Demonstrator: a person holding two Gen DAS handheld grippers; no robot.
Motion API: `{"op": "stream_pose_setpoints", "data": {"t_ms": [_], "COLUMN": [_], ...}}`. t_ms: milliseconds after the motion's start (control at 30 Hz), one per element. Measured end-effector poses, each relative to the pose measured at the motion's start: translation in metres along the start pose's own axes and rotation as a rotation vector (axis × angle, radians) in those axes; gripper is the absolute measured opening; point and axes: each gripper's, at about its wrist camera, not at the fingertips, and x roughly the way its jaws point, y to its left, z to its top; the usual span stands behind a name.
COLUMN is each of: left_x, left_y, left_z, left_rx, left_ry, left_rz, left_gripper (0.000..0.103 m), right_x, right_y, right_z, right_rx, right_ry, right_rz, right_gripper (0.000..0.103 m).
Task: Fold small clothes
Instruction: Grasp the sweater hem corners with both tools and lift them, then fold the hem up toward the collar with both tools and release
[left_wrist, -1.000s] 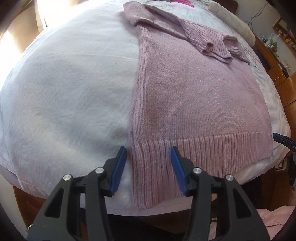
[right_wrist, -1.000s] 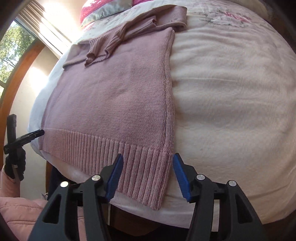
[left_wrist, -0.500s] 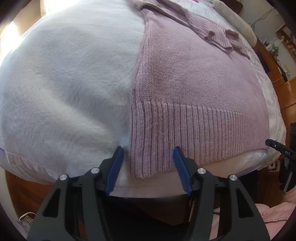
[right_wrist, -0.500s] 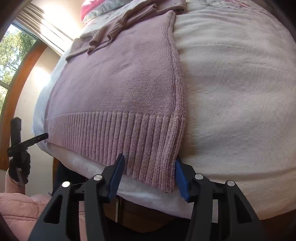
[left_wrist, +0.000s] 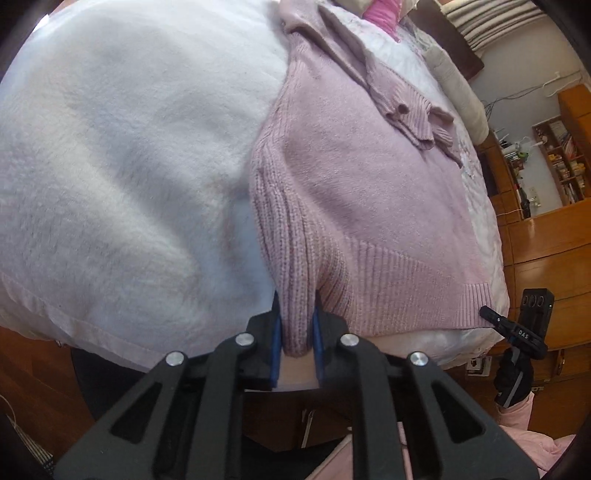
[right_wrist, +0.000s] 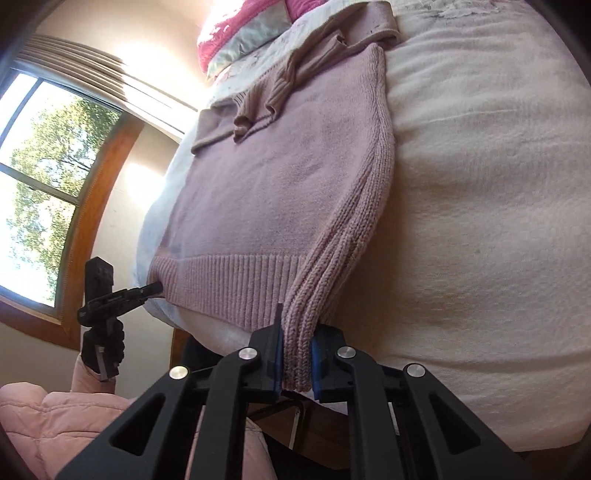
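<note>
My left gripper (left_wrist: 295, 334) is clamped on one ribbed hem corner of the pale pink knitted sweater (left_wrist: 369, 192); my right gripper (right_wrist: 297, 363) pinches the other. Ahead, the sweater lies flat on the white fleece blanket (left_wrist: 129, 147), so both corners can lift evenly for folding.

White letters "DAS" stand on the right tongs (left_wrist: 517, 334).

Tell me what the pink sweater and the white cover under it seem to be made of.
Sweater: a soft knit, likely wool or acrylic; visible stitch columns and a ribbed hem, matte and slightly fuzzy. Cover: looks like fleece or plush, going by its napped, matte surface with soft dents; the fibre cannot be told.
</note>
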Motion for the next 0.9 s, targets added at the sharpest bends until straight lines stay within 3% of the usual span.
{"op": "stream_pose_setpoints", "data": {"t_ms": [200,367,467,667,800,900], "left_x": [-0.033,-0.038,-0.033,-0.001,0.026,0.039], "left_y": [-0.039,-0.047,-0.04,-0.017,-0.009,0.002], "left_z": [0.026,0.056,0.079,0.134,0.155,0.166], "left_rx": [0.091,0.091,0.076,-0.004,-0.019,-0.057], "left_ry": [-0.117,-0.173,-0.205,-0.195,-0.167,-0.149], "left_rz": [-0.052,-0.041,-0.007,0.023,0.062,0.041], "left_gripper": [0.012,0.011,0.005,0.005,0.006,0.006], "right_x": [-0.028,-0.035,-0.03,-0.002,0.029,0.047], "right_y": [0.017,0.013,0.004,-0.033,-0.057,-0.071], "right_z": [0.032,0.061,0.083,0.135,0.16,0.17], "right_rx": [-0.009,0.02,0.045,0.157,0.225,0.257], "right_ry": [-0.086,-0.131,-0.138,-0.126,-0.081,-0.048], "right_rz": [0.063,0.061,0.025,0.006,-0.029,-0.041], "right_gripper": [0.011,0.011,0.011,0.011,0.011,0.011]}}
